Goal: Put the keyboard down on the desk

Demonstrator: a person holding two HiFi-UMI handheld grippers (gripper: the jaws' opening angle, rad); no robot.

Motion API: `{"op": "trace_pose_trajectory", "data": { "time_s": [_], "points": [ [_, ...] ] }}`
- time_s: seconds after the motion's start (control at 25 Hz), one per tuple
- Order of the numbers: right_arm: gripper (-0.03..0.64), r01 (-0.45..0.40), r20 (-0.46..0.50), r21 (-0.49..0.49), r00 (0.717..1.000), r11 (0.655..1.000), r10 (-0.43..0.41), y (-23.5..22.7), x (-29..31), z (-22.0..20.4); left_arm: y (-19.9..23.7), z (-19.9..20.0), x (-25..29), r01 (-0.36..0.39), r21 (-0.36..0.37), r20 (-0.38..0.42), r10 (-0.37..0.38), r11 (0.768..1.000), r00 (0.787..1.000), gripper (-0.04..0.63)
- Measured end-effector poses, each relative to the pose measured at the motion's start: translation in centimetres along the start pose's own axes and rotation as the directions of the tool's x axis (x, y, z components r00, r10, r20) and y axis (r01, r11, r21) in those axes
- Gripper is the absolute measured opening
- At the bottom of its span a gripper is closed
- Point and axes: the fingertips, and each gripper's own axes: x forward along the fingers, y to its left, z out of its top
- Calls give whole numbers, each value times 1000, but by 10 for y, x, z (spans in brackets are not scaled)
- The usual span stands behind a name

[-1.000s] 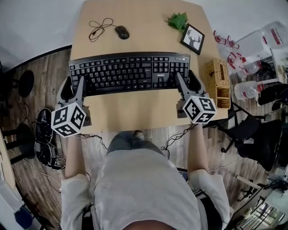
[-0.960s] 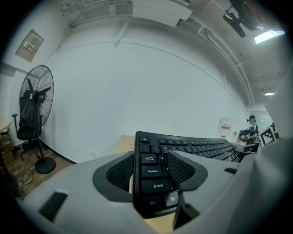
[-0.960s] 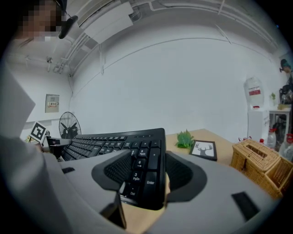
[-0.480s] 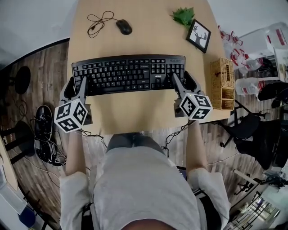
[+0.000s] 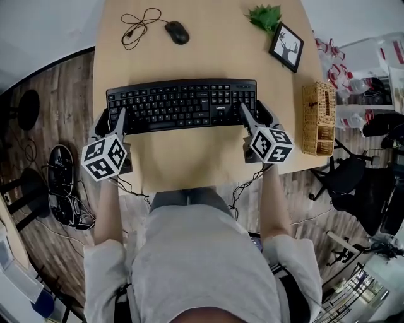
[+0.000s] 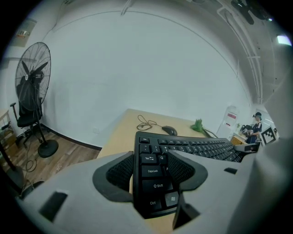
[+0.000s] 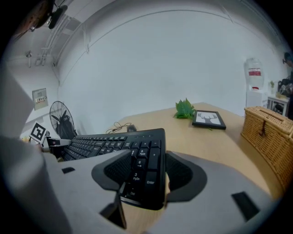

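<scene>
A black keyboard (image 5: 180, 104) lies crosswise over the light wooden desk (image 5: 189, 158), held at both ends. My left gripper (image 5: 117, 115) is shut on its left end, near the Ctrl and Shift keys (image 6: 155, 185). My right gripper (image 5: 249, 113) is shut on its right end, at the number pad (image 7: 137, 176). In both gripper views one jaw lies over the keys and the other against the keyboard's edge. The keyboard (image 7: 114, 139) sits low and level over the desk; I cannot tell whether it touches the desktop.
A black mouse (image 5: 178, 31) with a coiled cable (image 5: 139, 25) lies at the desk's far side. A green plant (image 5: 266, 17) and a deer picture frame (image 5: 286, 47) stand far right. A wicker basket (image 5: 317, 118) sits at the right edge. A fan (image 6: 32, 91) stands on the floor to the left.
The keyboard has come down towards the desk and a little nearer to me, farther from the mouse. Both grippers have kept their hold on its ends.
</scene>
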Motion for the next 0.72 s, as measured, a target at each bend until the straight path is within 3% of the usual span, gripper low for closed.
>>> {"op": "trace_pose_trajectory", "data": {
  "time_s": [0.72],
  "points": [
    [236, 29, -140, 29, 990, 999, -24, -8, 36, -42, 20, -43, 36, -13, -33, -127, 9, 999, 992, 232]
  ]
}}
